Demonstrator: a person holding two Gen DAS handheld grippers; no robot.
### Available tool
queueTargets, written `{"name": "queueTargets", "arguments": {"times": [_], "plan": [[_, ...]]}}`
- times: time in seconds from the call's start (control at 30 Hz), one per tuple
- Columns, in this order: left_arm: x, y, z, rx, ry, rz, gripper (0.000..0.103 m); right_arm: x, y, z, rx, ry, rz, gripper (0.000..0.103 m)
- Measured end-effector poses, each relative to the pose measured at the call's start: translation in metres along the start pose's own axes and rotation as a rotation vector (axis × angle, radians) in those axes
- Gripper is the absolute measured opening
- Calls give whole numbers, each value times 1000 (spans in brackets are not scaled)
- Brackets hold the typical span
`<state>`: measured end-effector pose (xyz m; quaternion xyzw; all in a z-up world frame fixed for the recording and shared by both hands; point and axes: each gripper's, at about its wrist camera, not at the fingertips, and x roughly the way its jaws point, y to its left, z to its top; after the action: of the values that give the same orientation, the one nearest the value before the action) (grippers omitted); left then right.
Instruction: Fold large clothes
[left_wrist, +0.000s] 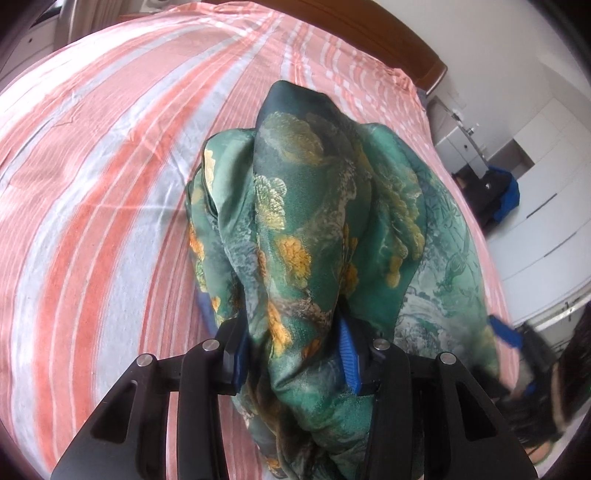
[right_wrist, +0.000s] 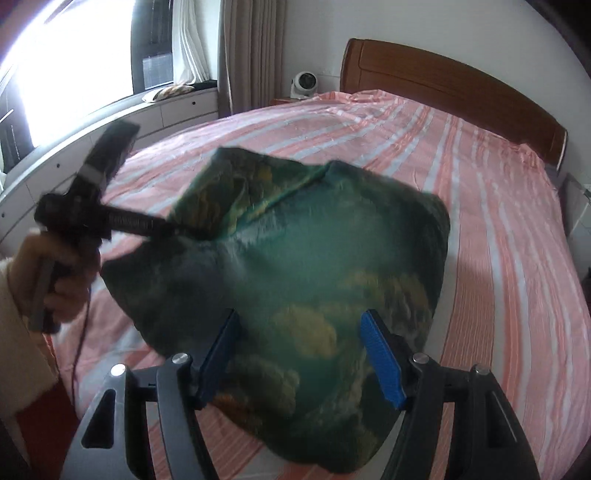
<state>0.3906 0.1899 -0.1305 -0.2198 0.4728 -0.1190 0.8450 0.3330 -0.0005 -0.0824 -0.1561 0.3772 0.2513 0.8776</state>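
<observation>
Pink-and-white striped bedsheet (right_wrist: 498, 206) covers the bed below me, up to the wooden headboard (right_wrist: 443, 85). My left gripper (left_wrist: 295, 354) is clenched on a bunch of the green floral garment (left_wrist: 314, 206), lifted over the bed's middle. My right gripper (right_wrist: 299, 354) is spread wide, cloth draped between its fingers.

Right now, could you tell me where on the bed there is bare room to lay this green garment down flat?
The striped sheet is bare between the green garment and the wooden headboard, and on the window side. It is crowded in the middle, where the left gripper and right gripper hold the bunched cloth.
</observation>
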Motion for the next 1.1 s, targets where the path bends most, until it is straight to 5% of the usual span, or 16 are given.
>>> {"name": "queueTargets", "arguments": {"times": [0.17,0.3,0.37,0.43,0.57,0.63,0.7,0.8,1.1], "plan": [[5,-10,-4,55,-10,68,43,47,4,-21,18,16,-130,77],[1,-3,-2,9,-4,32,49,48,12,-22,6,-24,-175,77],[-8,-1,1,-33,-13,4,62,27,2,-17,57,-54,-126,77],[-29,4,2,-103,-46,49,96,3,-14,-15,154,-77,-75,78],[-80,23,-13,-170,-164,40,103,-44,-59,-35,366,-98,16,102],[-94,34,-26,-182,-189,166,103,-57,-77,-55,426,-90,4,102],[-94,40,-37,-126,-158,320,102,-63,-94,-78,475,-53,-32,102],[-81,56,-55,-82,-97,408,101,-62,-112,-111,526,32,-100,102],[-28,76,-78,-103,80,488,103,-41,-120,-168,609,201,-89,102]]}}
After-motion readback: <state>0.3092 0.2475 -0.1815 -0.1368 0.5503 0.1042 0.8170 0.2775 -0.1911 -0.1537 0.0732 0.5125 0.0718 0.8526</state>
